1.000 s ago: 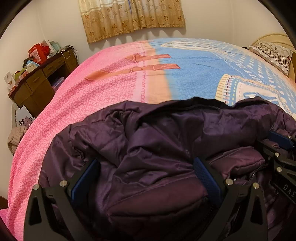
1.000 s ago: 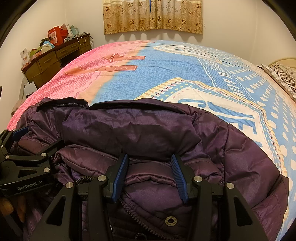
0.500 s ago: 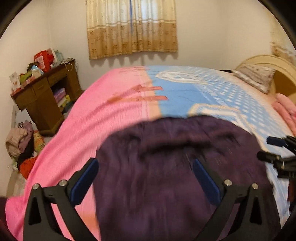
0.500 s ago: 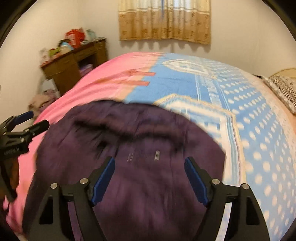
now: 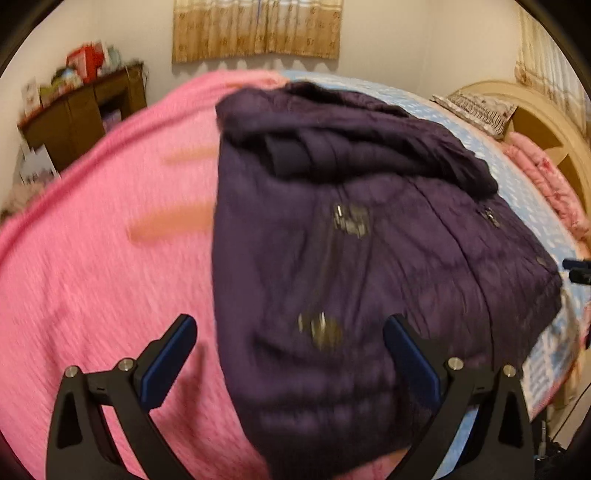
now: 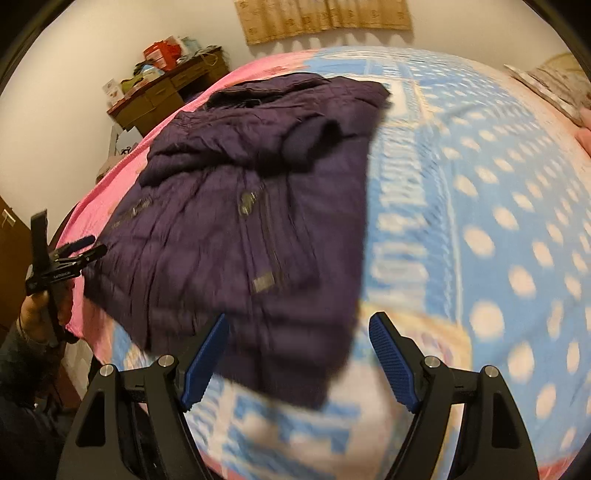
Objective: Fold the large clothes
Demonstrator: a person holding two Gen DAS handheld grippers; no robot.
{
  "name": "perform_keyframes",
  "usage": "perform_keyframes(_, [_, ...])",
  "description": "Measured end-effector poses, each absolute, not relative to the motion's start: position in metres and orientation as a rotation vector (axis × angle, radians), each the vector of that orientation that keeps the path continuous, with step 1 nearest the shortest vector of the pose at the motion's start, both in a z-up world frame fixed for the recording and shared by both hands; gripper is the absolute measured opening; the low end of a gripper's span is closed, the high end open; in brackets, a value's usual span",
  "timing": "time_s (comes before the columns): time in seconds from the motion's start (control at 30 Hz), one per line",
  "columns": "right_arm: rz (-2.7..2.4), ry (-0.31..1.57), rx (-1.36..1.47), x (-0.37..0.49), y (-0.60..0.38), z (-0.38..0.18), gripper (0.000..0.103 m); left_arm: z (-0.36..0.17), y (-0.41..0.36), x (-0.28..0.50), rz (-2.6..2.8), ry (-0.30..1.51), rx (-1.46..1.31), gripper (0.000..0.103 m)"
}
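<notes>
Both grippers gape empty; only right wrist view shows the hand (image 6: pixel 35 314) (folded jacket (image 6: pixel 258 206) behind)

A wide bed with a pink and blue dotted cover (image 6: pixel 498 192) fills the room. Behind it stands a plain cream wall (image 5: pixel 388 40) with short tan patterned curtains (image 5: pixel 258 29). Left of the bed, a cluttered brown wooden desk (image 6: pixel 162 92); right, a curved cream headboard (image 5: pixel 546 122).

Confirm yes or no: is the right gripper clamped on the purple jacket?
No. The right gripper stands open, its blue pads apart and clear of the purple jacket lying on the bed.
</notes>
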State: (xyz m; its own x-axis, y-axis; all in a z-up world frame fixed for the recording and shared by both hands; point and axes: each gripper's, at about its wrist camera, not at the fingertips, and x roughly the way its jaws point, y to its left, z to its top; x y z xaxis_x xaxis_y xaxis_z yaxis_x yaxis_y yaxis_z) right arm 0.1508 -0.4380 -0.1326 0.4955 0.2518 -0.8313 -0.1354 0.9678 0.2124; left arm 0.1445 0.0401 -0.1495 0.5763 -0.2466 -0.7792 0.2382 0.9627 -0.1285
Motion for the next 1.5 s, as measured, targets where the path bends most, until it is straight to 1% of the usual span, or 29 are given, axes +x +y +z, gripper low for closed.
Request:
perform_keyframes(0.17, [0.205,0.998,0.235,0.165,-0.445,-0.161,0.079,-0.157,0.054,0.148,-0.286,0.898,-0.159,0.102])
perform_keyframes(0.27, [0.220,0.898,0.320,0.171,-0.445,-0.168,0.079,-0.159,0.058,0.150,-0.294,0.860,-0.211,0.101])
perform_keyframes(0.3, [0.230,0.887,0.345,0.172,-0.445,-0.169,0.076,-0.158,0.057,0.150,-0.300,0.848,-0.218,0.099])
perform_keyframes(0.33, [0.241,0.883,0.363,0.174,-0.445,-0.171,0.071,-0.158,0.056,0.149,-0.323,0.842,-0.223,0.093])
perform_keyframes(0.37, [0.257,0.888,0.373,0.175,-0.443,-0.172,0.061,-0.159,0.056,0.145,-0.341,0.840,-0.226,0.090])
perform_keyframes(0.43, [0.264,0.890,0.356,0.172,-0.439,-0.171,0.057,-0.157,0.051,0.143,-0.358,0.844,-0.210,0.082])
perform_keyframes(0.47, [0.279,0.894,0.365,0.170,-0.439,-0.171,0.053,-0.156,0.050,0.143,-0.368,0.843,-0.202,0.081])
perform_keyframes(0.53, [0.300,0.898,0.411,0.166,-0.445,-0.174,0.052,-0.158,0.051,0.142,-0.369,0.842,-0.193,0.077])
perform_keyframes(0.6, [0.319,0.888,0.473,0.160,-0.452,-0.182,0.050,-0.162,0.057,0.142,-0.387,0.831,-0.221,0.076])
perform_keyframes(0.63, [0.320,0.884,0.485,0.160,-0.452,-0.184,0.050,-0.164,0.058,0.141,-0.390,0.826,-0.232,0.074])
perform_keyframes(0.67, [0.325,0.883,0.483,0.160,-0.451,-0.182,0.045,-0.164,0.058,0.140,-0.387,0.823,-0.234,0.070])
perform_keyframes(0.7, [0.338,0.881,0.488,0.161,-0.449,-0.180,0.038,-0.162,0.058,0.140,-0.383,0.820,-0.235,0.050])
perform_keyframes(0.73, [0.352,0.874,0.495,0.160,-0.449,-0.177,0.037,-0.158,0.060,0.140,-0.399,0.820,-0.241,0.034])
perform_keyframes(0.77, [0.364,0.856,0.487,0.157,-0.446,-0.170,0.034,-0.153,0.061,0.138,-0.410,0.805,-0.251,0.028])
perform_keyframes(0.8, [0.378,0.842,0.472,0.153,-0.443,-0.163,0.032,-0.146,0.062,0.135,-0.407,0.789,-0.248,0.025])
perform_keyframes(0.83, [0.391,0.829,0.468,0.149,-0.442,-0.157,0.028,-0.138,0.061,0.130,-0.401,0.779,-0.223,0.024])
perform_keyframes(0.87, [0.408,0.815,0.474,0.143,-0.442,-0.151,0.026,-0.131,0.059,0.123,-0.397,0.773,-0.190,0.024])
perform_keyframes(0.97, [0.445,0.791,0.518,0.123,-0.446,-0.143,0.025,-0.113,0.057,0.099,-0.426,0.773,-0.137,0.023])
perform_keyframes(1.13, [0.501,0.732,0.692,0.081,-0.460,-0.134,0.024,-0.093,0.078,0.067,-0.537,0.814,-0.323,0.022])
perform_keyframes(1.23, [0.540,0.650,0.747,0.071,-0.466,-0.107,0.024,-0.072,0.090,0.061,-0.581,0.809,-0.443,0.022])
perform_keyframes(1.33, [0.565,0.594,0.762,0.078,-0.466,-0.080,0.023,-0.050,0.095,0.072,-0.611,0.787,-0.527,0.022])
perform_keyframes(1.5, [0.574,0.570,0.792,0.132,-0.472,-0.044,0.023,-0.032,0.097,0.134,-0.618,0.808,-0.669,0.022])
